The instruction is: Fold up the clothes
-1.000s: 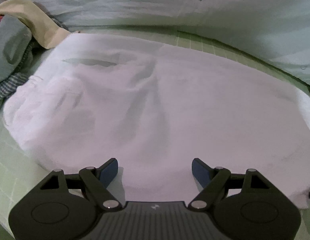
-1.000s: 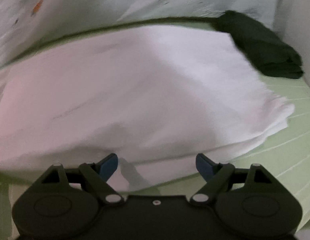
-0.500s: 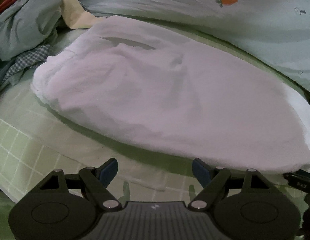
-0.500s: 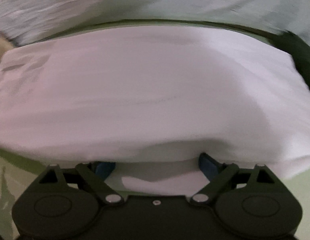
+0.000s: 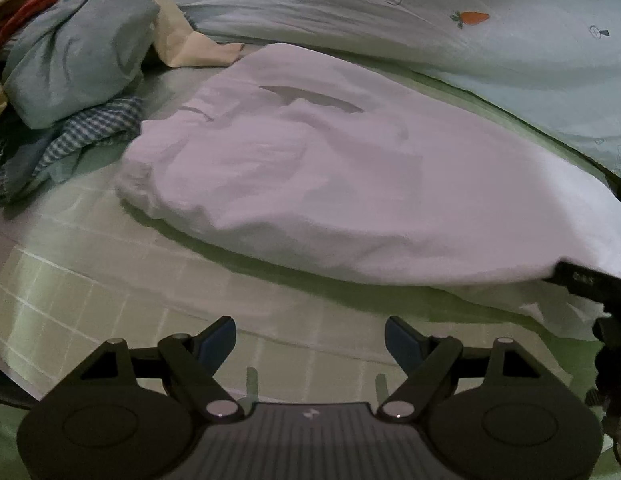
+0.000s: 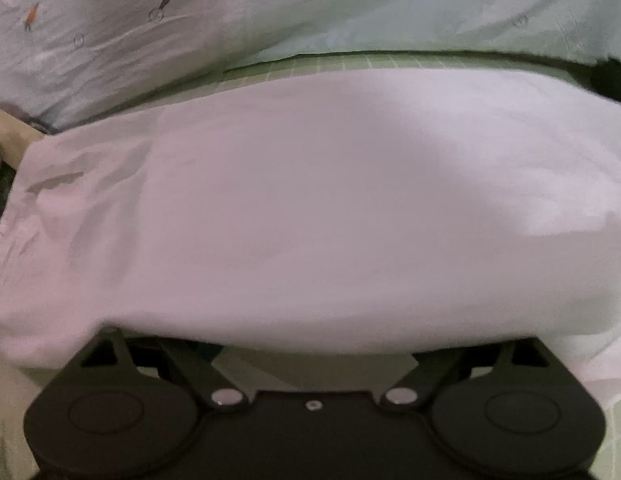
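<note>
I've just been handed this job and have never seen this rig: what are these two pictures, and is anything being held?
There is no robot. A person carries a two-finger tool in each hand, and each has a camera looking along its fingers. One picture is from the left tool, the other from the right tool.

A white garment lies on a green checked sheet. A pile of clothes sits to the left, with carrot-print bedding behind.

The left tool is open over bare sheet and holds nothing. The right tool's fingers are spread wide, with their tips hidden under the garment's near edge, so no grip shows.
</note>
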